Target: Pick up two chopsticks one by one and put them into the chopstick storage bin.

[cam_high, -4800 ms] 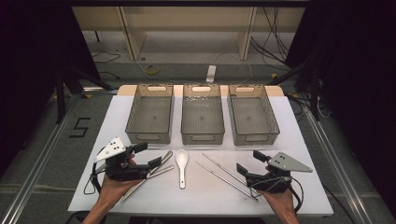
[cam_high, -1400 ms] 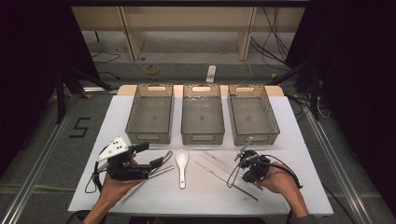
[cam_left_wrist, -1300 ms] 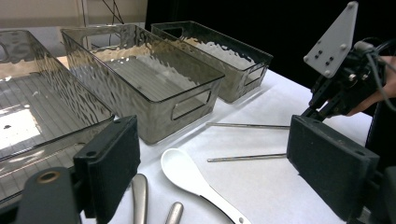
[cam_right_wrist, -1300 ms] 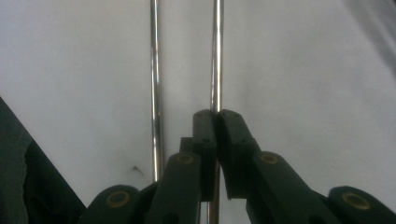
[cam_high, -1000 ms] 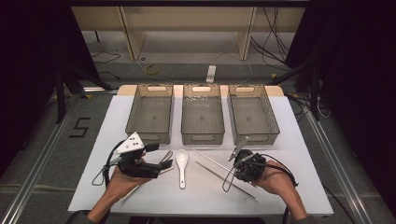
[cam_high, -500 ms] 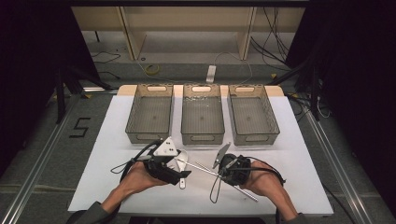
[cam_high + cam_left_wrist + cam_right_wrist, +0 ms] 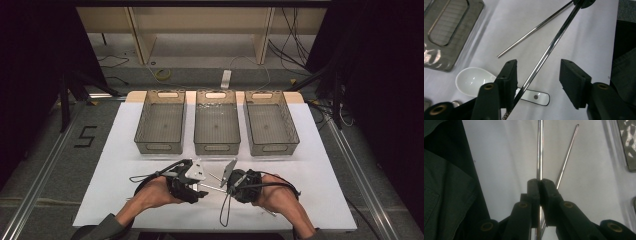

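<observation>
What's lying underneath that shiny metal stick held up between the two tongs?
Under the metal stick lies a white spoon on the white table sheet, with a second stick flat beside it. The left tongs cover the middle of the spoon's handle.

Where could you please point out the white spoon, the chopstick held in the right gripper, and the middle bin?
white spoon (image 7: 471,81): left gripper view, on the inside of its bowl.
held chopstick (image 7: 539,152): right gripper view, on the shaft above the shut jaws.
middle bin (image 7: 216,148): high view, on its near wall.
</observation>
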### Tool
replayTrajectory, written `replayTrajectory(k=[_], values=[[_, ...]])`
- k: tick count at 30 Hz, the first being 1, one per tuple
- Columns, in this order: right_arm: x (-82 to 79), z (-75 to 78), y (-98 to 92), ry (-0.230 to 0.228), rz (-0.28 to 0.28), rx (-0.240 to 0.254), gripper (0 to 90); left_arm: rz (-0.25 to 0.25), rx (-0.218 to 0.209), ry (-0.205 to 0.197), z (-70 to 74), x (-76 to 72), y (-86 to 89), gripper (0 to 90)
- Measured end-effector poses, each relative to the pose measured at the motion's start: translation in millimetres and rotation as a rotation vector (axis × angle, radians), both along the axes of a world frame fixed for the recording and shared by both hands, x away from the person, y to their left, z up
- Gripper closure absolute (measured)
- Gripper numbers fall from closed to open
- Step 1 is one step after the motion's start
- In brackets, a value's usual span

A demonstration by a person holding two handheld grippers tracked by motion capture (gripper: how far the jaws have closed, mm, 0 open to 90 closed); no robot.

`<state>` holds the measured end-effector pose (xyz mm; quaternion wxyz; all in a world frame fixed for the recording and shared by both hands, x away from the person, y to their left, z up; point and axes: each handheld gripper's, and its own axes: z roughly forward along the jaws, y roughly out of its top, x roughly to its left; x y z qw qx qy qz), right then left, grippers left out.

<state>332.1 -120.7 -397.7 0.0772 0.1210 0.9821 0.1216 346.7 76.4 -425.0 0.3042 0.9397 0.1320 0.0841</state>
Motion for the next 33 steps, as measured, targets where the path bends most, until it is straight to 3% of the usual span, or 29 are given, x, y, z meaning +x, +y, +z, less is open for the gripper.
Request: replayTrajectory(k=[15, 22, 25, 26, 27, 28, 29, 30, 31, 32, 33], values=[[-3.0, -0.3, 3.9, 0.013, 0.053, -0.014, 85.8, -0.051, 0.065, 0.002, -5.9, -1.3, -6.7, 71.4], [-3.5, -3.1, 2.6, 0.022, 0.088, -0.016, 84.8, -0.127, 0.109, 0.008, -5.7, -5.9, -7.7, 78.0], [0.5, -2.9, -1.3, -0.004, 0.065, 0.005, 78.3, -0.186, 0.114, 0.046, -5.5, -9.9, -9.0, 84.7], [5.2, -0.1, -5.8, -0.013, 0.025, 0.04, 68.1, -0.173, 0.132, 0.034, -5.6, -11.2, -10.3, 85.7], [5.2, -0.1, -5.8, -0.013, 0.025, 0.04, 68.1, -0.169, 0.155, 0.027, -5.9, -10.8, -10.4, 85.7], [7.0, 3.1, -11.3, -0.041, -0.015, 0.083, 56.4, -0.161, 0.152, 0.036, -6.3, -9.2, -9.0, 85.7], [7.0, 3.1, -11.3, -0.041, -0.015, 0.083, 56.4, -0.144, 0.141, 0.036, -6.6, -7.5, -7.4, 85.7], [10.2, 8.9, -17.6, -0.045, -0.05, 0.123, 49.4, -0.129, 0.14, 0.044, -6.5, -5.5, -6.0, 85.8], [10.2, 8.9, -17.6, -0.045, -0.05, 0.123, 49.4, -0.116, 0.137, 0.044, -6.4, -4.6, -4.6, 85.8], [11.8, 13.7, -22.8, -0.047, -0.09, 0.174, 44.0, -0.084, 0.12, 0.048, -5.0, -1.5, -1.4, 85.8], [11.8, 13.7, -22.8, -0.047, -0.09, 0.174, 44.0, -0.084, 0.12, 0.048, -5.0, -1.5, -1.4, 85.8]])
